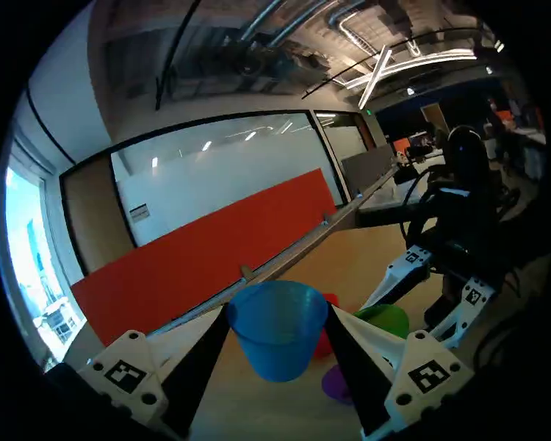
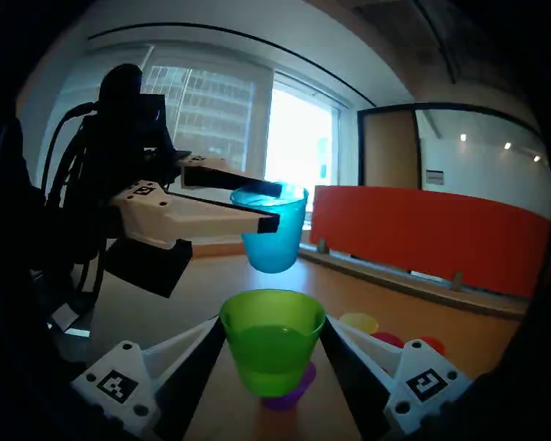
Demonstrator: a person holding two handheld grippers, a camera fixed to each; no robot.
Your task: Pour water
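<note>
We clamp the blue cup (image 1: pixel 278 339) upright in the left gripper (image 1: pixel 278 312) jaws; the right gripper (image 2: pixel 272 322) jaws clamp the green cup (image 2: pixel 272 356), mouth up

An open-plan office, with a glass-walled room (image 1: pixel 224 169), exposed ceiling ducts (image 1: pixel 275 29), strip lights (image 1: pixel 393 66) and big windows (image 2: pixel 297 147)

My left hand-held gripper (image 1: pixel 278 316) clamps the blue cup (image 1: pixel 278 349), higher than my right hand-held gripper (image 2: pixel 272 327), which clamps the green cup (image 2: pixel 272 356)

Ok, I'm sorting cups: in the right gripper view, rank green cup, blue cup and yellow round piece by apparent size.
1. green cup, nearest the camera, so its lead is unsure
2. blue cup
3. yellow round piece
</note>
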